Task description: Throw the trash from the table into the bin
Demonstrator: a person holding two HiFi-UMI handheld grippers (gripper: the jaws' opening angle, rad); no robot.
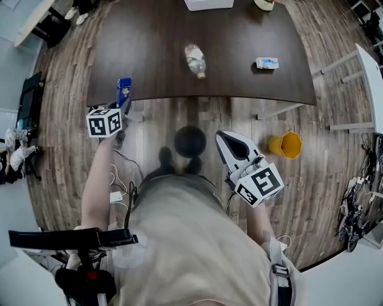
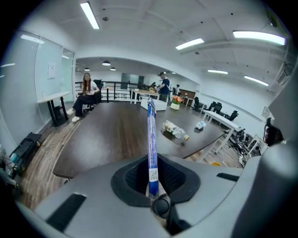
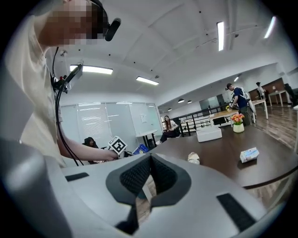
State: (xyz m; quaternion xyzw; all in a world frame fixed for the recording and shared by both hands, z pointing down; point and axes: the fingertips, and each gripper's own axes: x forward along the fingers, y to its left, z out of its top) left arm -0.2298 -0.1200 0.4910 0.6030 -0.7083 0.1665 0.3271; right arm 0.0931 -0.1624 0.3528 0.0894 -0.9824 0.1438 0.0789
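My left gripper (image 1: 123, 105) is shut on a flat blue wrapper (image 1: 124, 88), held over the floor just off the near edge of the dark table (image 1: 149, 54). In the left gripper view the wrapper (image 2: 151, 135) stands edge-on between the jaws (image 2: 152, 179). A crushed clear plastic bottle (image 1: 195, 60) and a small white-and-blue packet (image 1: 267, 63) lie on the table. My right gripper (image 1: 226, 141) hangs lower, over the floor, shut with nothing in it (image 3: 148, 182). An orange bin (image 1: 286, 144) stands on the floor to its right.
A white box (image 1: 208, 5) sits at the table's far edge. A black round object (image 1: 190, 141) is on the wood floor by my feet. White desk legs (image 1: 353, 89) and cables (image 1: 359, 209) stand at the right. People are at the far end of the room (image 2: 86, 95).
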